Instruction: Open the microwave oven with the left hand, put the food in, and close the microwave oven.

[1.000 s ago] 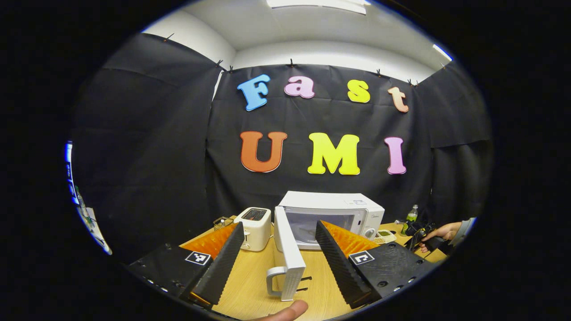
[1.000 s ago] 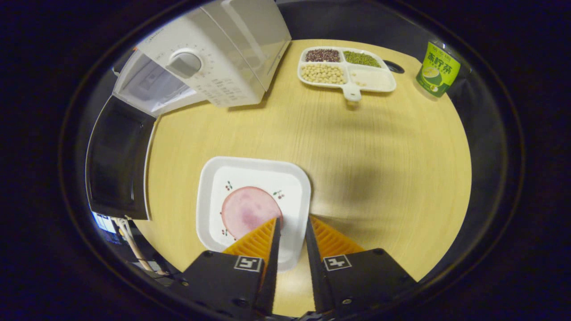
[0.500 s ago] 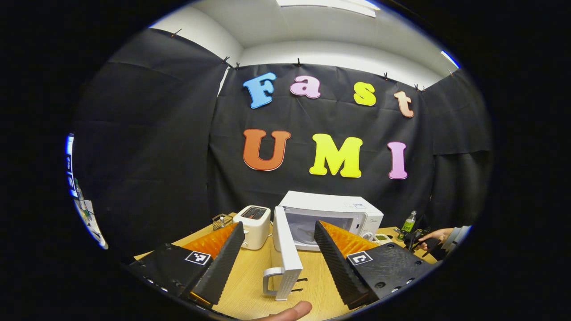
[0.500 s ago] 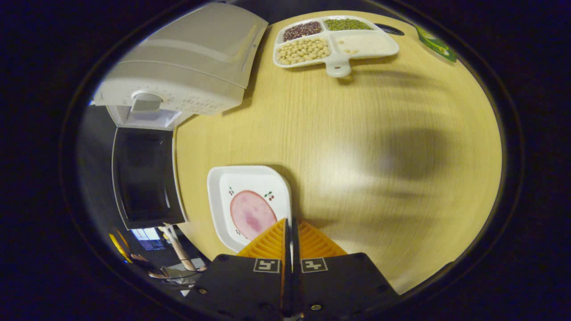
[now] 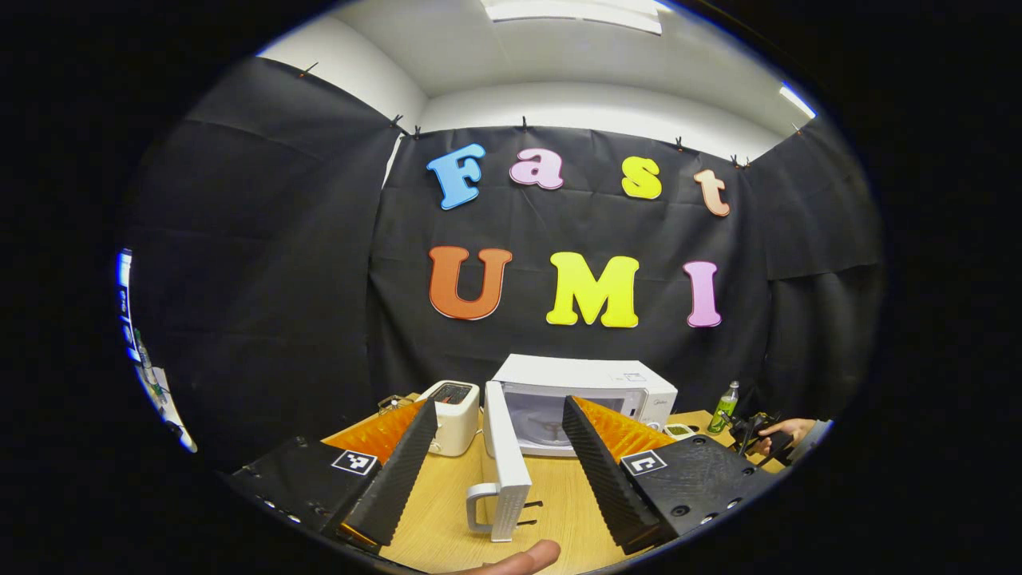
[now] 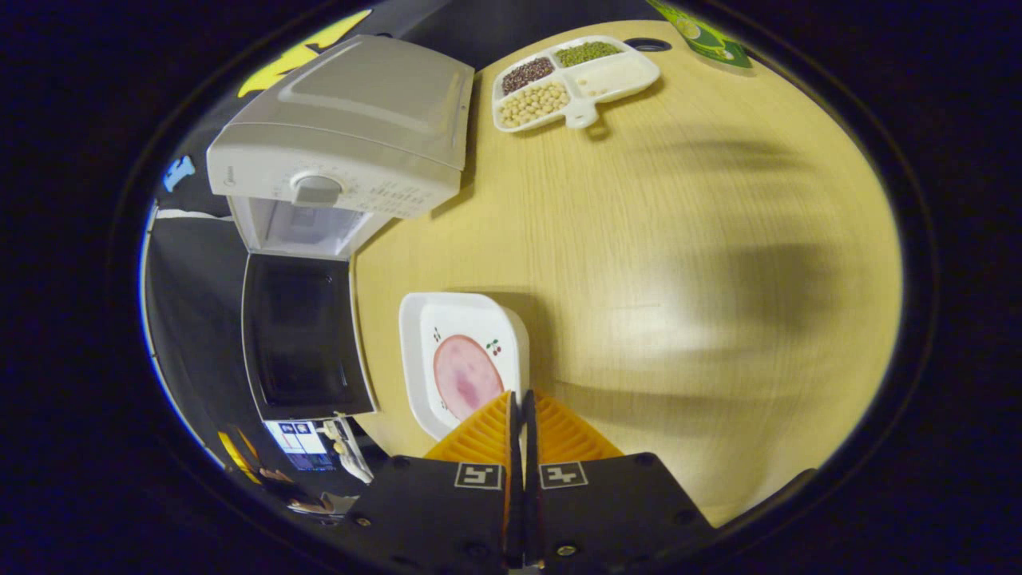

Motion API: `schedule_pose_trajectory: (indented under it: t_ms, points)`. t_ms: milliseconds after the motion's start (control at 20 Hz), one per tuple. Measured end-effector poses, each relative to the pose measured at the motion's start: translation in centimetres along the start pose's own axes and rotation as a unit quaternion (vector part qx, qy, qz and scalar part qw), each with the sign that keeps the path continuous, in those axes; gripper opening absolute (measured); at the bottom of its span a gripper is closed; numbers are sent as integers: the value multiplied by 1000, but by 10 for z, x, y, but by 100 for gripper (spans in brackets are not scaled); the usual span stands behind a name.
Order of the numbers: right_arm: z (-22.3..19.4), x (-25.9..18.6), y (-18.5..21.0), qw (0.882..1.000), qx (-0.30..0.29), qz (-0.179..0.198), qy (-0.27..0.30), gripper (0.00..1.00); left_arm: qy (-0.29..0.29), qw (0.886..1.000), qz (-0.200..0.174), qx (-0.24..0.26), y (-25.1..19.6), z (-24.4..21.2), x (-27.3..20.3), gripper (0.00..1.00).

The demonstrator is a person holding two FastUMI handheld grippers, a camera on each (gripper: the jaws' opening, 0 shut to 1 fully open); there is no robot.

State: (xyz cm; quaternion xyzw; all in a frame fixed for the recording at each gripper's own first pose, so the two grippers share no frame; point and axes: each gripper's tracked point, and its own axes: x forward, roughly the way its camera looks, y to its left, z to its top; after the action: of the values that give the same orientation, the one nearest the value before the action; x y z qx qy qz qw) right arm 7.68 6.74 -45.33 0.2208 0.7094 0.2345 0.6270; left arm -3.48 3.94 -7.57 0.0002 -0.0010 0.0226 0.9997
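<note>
In the right gripper view, a white square plate (image 6: 455, 327) carries a round pink slice of meat (image 6: 467, 382). My right gripper (image 6: 523, 397) is shut on the plate's near rim and holds it over the wooden table (image 6: 679, 239), where it casts a shadow. The white microwave (image 6: 343, 152) stands at the upper left with its dark-windowed door (image 6: 307, 335) swung open. In the left gripper view, the microwave (image 5: 587, 375) faces me with its door (image 5: 505, 451) edge-on and the handle (image 5: 477, 507) near. My left gripper (image 5: 499, 471) is open, its fingers on either side of the door without touching it.
A white toaster (image 5: 451, 415) stands left of the microwave. A divided tray of beans (image 6: 571, 76) and a green bottle (image 6: 703, 40) sit at the table's far side. A hand holding the other gripper (image 5: 766, 435) shows at the right, and a fingertip (image 5: 519, 557) at the bottom.
My right gripper shut on the plate's rim and raised it, swinging toward the microwave's open front. My left gripper drew back a little from the open door.
</note>
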Motion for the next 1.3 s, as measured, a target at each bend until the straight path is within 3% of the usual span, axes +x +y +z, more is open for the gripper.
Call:
schedule_pose_trajectory:
  t_ms: [50, 100, 150, 200, 250, 350, 400, 450, 500, 750, 950, 1150, 1200, 1250, 1300]
  points:
    - [-3, 1, 9, 1000, 6, 4, -9, 0, 4, 1000, -7, 0, -3, -5, 1, 94]
    - [-7, 5, 19, 1000, 16, 4, -17, 4, 7, 1000, -11, 2, -5, -8, 1, 94]
    - [-10, 10, 29, 999, 28, 3, -29, 4, 6, 1000, -13, 5, -3, -9, 1, 84]
    - [-11, 17, 39, 999, 32, 2, -41, 0, 7, 1000, -14, 10, -1, -10, 1, 84]
    - [-16, 24, 50, 998, 32, 2, -50, 4, 4, 1000, -15, 15, 0, -10, -1, 94]
    - [-24, 46, 75, 998, 34, 9, -55, 0, -3, 1000, -15, 20, 5, -8, -1, 95]
    - [-28, 58, 90, 998, 38, 18, -55, 4, -3, 1000, -17, 21, 7, -9, -2, 84]
    - [-32, 68, 103, 997, 43, 28, -55, 4, -4, 1000, -20, 22, 9, -11, -3, 83]
    - [-34, 79, 115, 997, 46, 34, -58, 4, -4, 999, -23, 21, 11, -10, -6, 95]
    - [-25, 115, 163, 990, 82, 47, -106, 4, -3, 1000, -21, 20, 32, -12, -16, 94]
    - [1, 128, 187, 973, 145, 55, -168, 4, -4, 1000, -16, 16, 51, -10, -20, 94]
    - [29, 135, 210, 948, 213, 74, -225, 0, 0, 1000, -9, 8, 67, -13, -22, 94]
    - [37, 137, 215, 942, 225, 78, -237, 4, 5, 1000, -12, 7, 70, -14, -21, 94]
    - [44, 140, 219, 935, 238, 79, -250, 4, 8, 1000, -13, 4, 73, -16, -21, 83]
    - [52, 141, 221, 928, 251, 77, -266, 4, 8, 1000, -9, 1, 78, -15, -21, 84]
